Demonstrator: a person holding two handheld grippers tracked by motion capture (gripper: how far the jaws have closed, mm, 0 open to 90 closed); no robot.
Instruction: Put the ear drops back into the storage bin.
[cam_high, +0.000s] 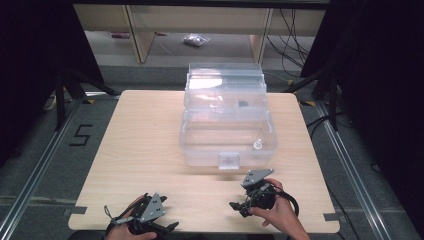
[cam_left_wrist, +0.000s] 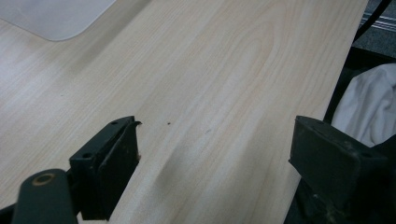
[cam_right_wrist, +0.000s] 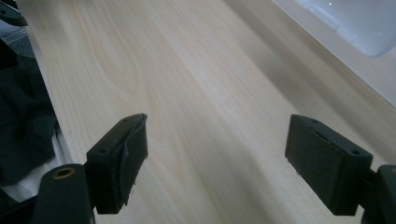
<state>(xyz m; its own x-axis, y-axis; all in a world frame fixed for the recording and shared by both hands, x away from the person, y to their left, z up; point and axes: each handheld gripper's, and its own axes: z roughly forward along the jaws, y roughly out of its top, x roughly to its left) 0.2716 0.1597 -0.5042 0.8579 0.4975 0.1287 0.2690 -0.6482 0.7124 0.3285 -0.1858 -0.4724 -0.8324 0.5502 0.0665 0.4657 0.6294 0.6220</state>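
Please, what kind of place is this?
Probably a lab or test room for recording handling work. A small wooden table stands between dark curtains, there are loose cables on the floor, and a taped number 5 marks the spot.

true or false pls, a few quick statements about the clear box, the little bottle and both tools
1. The clear plastic box stands open on the table. True.
2. The left tool is shut on the small white bottle. False: its jaws stand wide apart over bare wood, and the bottle sits inside the box.
3. The right tool is open and holds nothing. True.
4. The bottle lies on the table outside the box. False: it stands upright in the box's lower compartment, near the front right corner.
5. Both tools are near the table's front edge, apart from the box. True.
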